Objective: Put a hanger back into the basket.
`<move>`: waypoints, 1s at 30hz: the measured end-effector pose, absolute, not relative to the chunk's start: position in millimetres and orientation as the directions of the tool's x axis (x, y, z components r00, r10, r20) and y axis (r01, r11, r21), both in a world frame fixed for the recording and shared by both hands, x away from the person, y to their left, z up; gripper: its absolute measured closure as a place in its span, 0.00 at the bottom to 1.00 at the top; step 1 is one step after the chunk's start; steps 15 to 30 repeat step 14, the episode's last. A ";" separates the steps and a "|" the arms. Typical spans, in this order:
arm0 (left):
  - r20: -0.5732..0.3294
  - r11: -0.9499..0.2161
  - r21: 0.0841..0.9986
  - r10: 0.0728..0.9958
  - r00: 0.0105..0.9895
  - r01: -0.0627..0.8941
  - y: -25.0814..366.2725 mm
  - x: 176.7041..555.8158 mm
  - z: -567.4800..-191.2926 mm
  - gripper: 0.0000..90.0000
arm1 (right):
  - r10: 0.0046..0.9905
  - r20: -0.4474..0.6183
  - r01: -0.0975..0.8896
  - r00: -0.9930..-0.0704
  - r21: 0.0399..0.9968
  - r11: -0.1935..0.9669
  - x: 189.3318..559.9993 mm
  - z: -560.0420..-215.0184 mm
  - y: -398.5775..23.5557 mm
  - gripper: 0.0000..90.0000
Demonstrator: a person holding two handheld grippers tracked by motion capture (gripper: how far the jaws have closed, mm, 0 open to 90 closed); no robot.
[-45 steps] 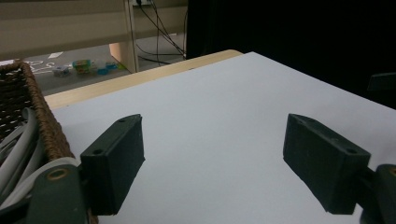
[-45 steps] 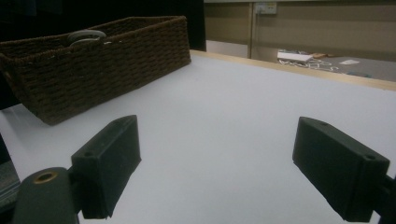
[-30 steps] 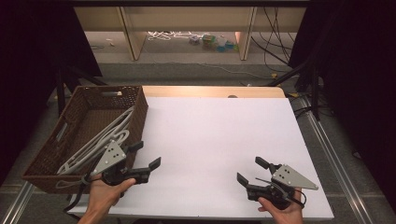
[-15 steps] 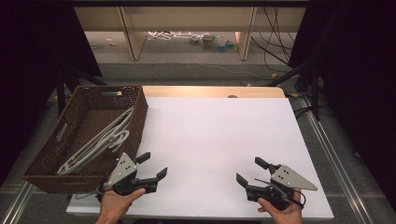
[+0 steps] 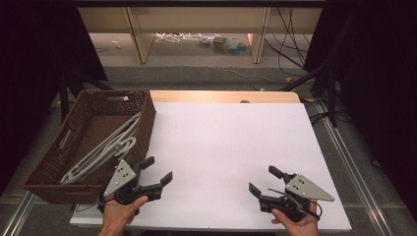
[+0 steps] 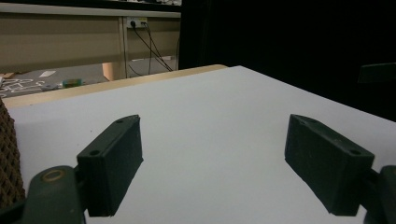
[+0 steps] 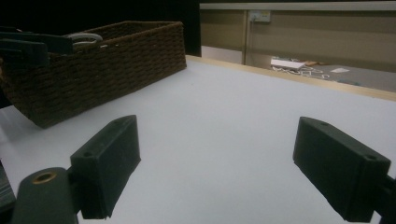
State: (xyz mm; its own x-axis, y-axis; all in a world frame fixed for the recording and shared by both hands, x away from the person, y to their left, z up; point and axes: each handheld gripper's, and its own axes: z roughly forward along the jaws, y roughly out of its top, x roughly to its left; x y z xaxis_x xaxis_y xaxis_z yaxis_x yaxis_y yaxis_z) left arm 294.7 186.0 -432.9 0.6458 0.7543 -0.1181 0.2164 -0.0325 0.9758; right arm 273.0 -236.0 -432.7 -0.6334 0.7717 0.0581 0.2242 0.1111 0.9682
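- Hangers (image 5: 105, 145), white, lay piled inside the wicker basket (image 5: 143, 127) at the table's (image 5: 231, 142) left edge.
- My left gripper (image 5: 156, 172) sat beside the basket, jaws apart, empty.
- My right gripper (image 5: 264, 181) rested well apart, jaws likewise spread.

My forearms are cut off by the near edge of the high view, so I show there as hands alone. In my left gripper (image 6: 212, 154) view the wicker basket (image 6: 8, 158) is just a sliver at the left edge, the rest lost. The white hangers (image 5: 105, 145) lie partly behind the basket's near wall, their lower ends hidden. In my right gripper (image 7: 217, 161) view they are a pale curve over the rim, half behind a dark shape. The clutter (image 5: 221, 43) on the far floor is too small to tell.
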 end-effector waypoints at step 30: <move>-0.115 -0.047 0.974 0.742 0.660 0.223 185.0 295.7 -433.7 0.21 | 0.760 0.070 0.219 -0.646 0.971 0.096 273.6 -433.4 -236.1 0.17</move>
